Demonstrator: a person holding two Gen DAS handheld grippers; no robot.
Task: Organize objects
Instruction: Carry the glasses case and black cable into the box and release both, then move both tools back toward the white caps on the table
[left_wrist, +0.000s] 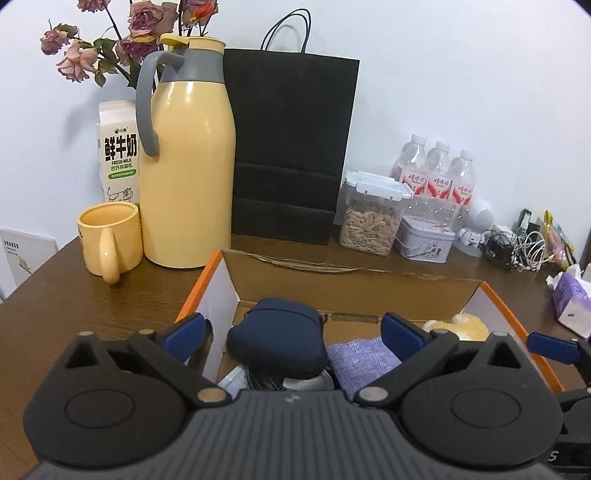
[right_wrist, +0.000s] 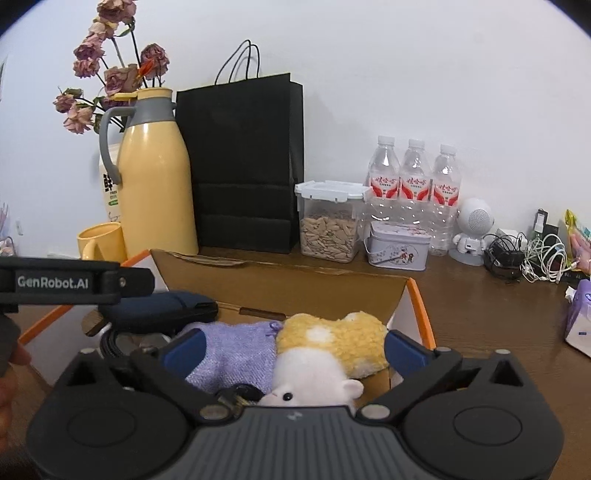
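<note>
An open cardboard box with an orange rim sits on the brown table. In it lie a dark blue zip case, a lilac knitted cloth and a yellow-and-white plush toy. My left gripper hovers open over the box's left part, with the blue case between its blue fingers and gaps on both sides. Over the right part of the box, my right gripper is open around the plush toy and the lilac cloth. The left gripper's black body shows in the right wrist view.
Behind the box stand a yellow thermos jug, a yellow mug, a milk carton and a black paper bag. To the right are a seed container, a tin, three water bottles, tangled cables and a tissue pack.
</note>
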